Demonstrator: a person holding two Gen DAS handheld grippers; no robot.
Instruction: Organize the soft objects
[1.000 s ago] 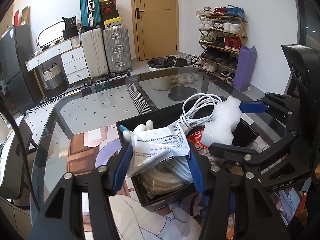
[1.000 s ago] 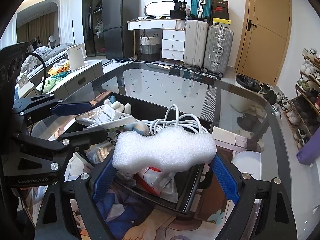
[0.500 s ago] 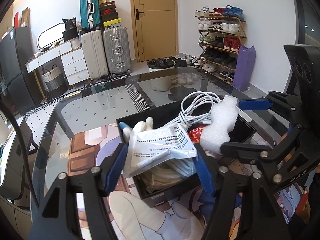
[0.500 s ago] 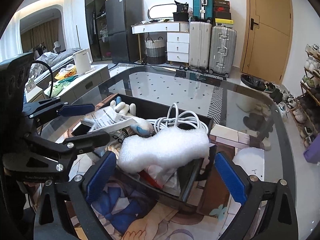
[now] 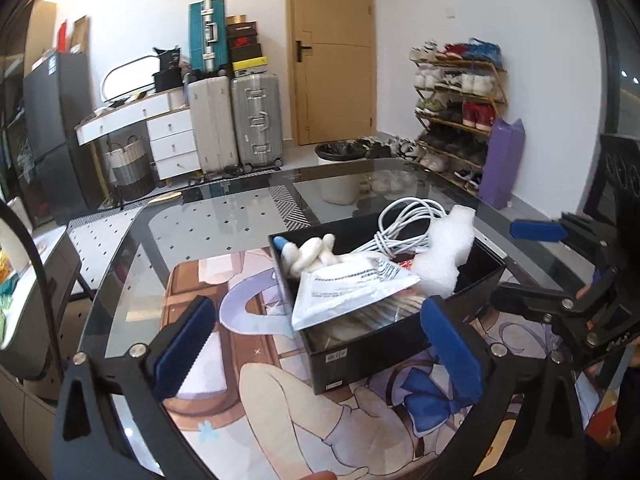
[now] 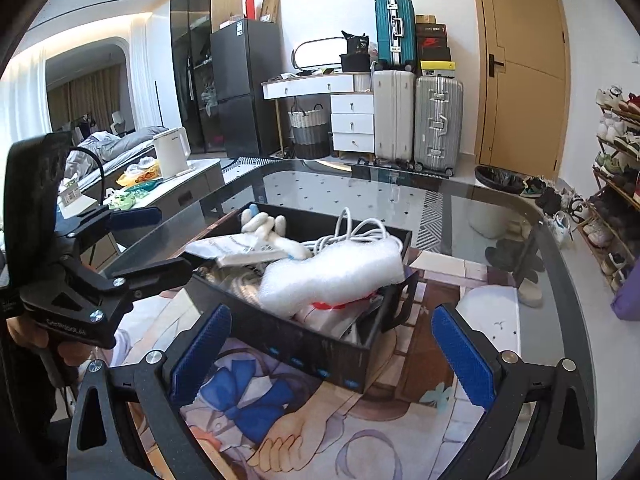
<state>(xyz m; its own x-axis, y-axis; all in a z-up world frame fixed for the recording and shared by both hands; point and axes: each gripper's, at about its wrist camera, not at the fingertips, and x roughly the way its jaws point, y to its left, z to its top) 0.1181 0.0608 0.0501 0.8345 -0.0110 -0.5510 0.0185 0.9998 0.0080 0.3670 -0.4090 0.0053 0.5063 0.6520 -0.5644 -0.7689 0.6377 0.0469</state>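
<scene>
Left wrist view: left gripper jaws have just been opening and stand wide, nothing between the pads. Black box sits just ahead of the fingertips on the printed mat, its near corner in the gap between the two fingers, not touching either. White printed pouch lies on top of the box contents, one corner hanging over the near wall, ahead of the fingers. Behind it: white plush toy, coiled white cable, white foam piece toward the right finger's side. Right gripper shows beyond the right finger, jaws apart.

Right wrist view: right gripper jaws have just been opening a little more, now wide, empty. Black box is just ahead, its near wall between the fingers, clear of both pads. Foam piece lies on top of the box contents, ahead of the fingers. Pouch, plush toy, cable farther in. Left gripper is off past the left finger, jaws apart, its lower finger near the box's left end; contact unclear.
</scene>
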